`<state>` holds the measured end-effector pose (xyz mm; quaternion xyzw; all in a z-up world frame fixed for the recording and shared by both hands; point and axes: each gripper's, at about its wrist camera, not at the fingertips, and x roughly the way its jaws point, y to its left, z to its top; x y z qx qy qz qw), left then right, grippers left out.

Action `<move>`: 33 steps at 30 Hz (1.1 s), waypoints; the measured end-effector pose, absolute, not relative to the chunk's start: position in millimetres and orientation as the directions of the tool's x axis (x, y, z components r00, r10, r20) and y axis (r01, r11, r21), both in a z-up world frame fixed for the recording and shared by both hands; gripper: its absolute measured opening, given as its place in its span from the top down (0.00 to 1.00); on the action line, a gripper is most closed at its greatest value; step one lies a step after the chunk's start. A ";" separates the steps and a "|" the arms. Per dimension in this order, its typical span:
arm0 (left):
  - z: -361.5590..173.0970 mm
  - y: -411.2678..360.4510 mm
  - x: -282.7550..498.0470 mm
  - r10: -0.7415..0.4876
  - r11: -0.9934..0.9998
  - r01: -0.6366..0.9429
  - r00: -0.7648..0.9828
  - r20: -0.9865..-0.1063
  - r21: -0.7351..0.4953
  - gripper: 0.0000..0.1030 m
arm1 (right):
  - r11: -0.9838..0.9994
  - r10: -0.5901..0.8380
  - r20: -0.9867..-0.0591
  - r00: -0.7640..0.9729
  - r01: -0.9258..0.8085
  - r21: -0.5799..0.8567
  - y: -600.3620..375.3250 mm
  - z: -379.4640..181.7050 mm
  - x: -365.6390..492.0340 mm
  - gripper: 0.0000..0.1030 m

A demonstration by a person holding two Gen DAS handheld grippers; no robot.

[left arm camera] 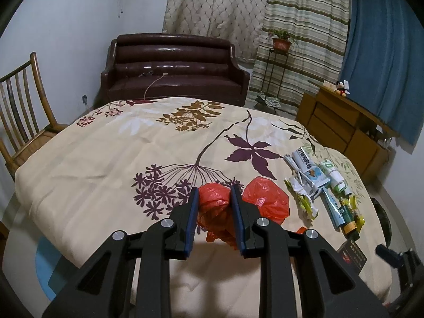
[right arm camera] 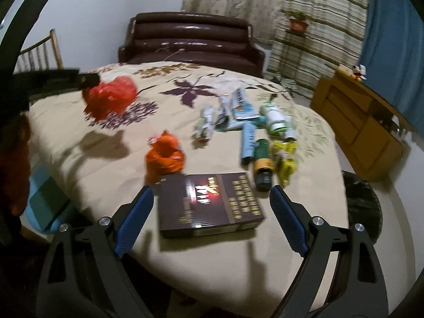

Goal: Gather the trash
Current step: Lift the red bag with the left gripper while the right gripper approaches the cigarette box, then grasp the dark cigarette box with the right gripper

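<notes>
Left tongs (left arm camera: 214,193): clenched on a bunched part of the thin red plastic bag (left arm camera: 262,201), lifting it above the floral beige cloth that covers the round worktop (left arm camera: 106,159). In my judgement the bag is held up so trash can be dropped into it, though its mouth does not show open here.

Red plastic bag, seen from the right: it hangs at the far left (right arm camera: 111,98) and throws a shadow on the cloth (right arm camera: 79,212) below, so it is clear of the surface.

Right tongs (right arm camera: 212,206): released, the jaws spread wide to either side of the dark flat rectangular box with gold and red print (right arm camera: 209,204); the blue pads (right arm camera: 287,217) do not press on it. The wide spread suits the box's breadth, so I judge this box to be the next pick.

Trash on the worktop: the box lies flat at the near edge; just behind it sits a crumpled orange wrapper (right arm camera: 165,156); to the right lies a loose row of crumpled white and light-blue paper packets (right arm camera: 238,111), a dark green tube with a yellow band (right arm camera: 262,164) and a yellow foil wrapper (right arm camera: 285,159), touching or overlapping.

Progress: none of the pieces looks bagged yet, as far as I can tell.

Dark round bin (right arm camera: 363,206): stands on the floor past the right edge of the worktop, likely for the trash later.
</notes>
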<state>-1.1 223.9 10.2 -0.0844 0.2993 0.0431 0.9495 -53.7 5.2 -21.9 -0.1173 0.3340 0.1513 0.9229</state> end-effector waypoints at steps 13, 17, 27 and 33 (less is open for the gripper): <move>4.9 215.9 2.0 0.006 0.983 -0.114 0.807 -0.590 -0.146 0.75 | 0.956 0.099 -0.710 0.697 -0.265 -0.127 -30.3 -44.4 -40.2 0.16; 2.2 212.1 5.3 0.005 0.983 -0.113 0.802 -0.597 -0.145 0.75 | 0.972 0.042 -0.714 0.698 -0.193 -0.131 -57.1 -47.7 -35.1 0.16; 1.3 205.0 12.6 -0.009 0.984 -0.100 0.800 -0.601 -0.148 0.75 | 0.988 0.028 -0.729 0.684 -0.130 -0.085 -90.7 -43.9 -32.8 0.16; 1.3 207.0 16.6 -0.009 0.983 -0.101 0.803 -0.596 -0.151 0.75 | 0.990 0.066 -0.716 0.695 -0.137 -0.042 -80.1 -33.3 -28.4 0.16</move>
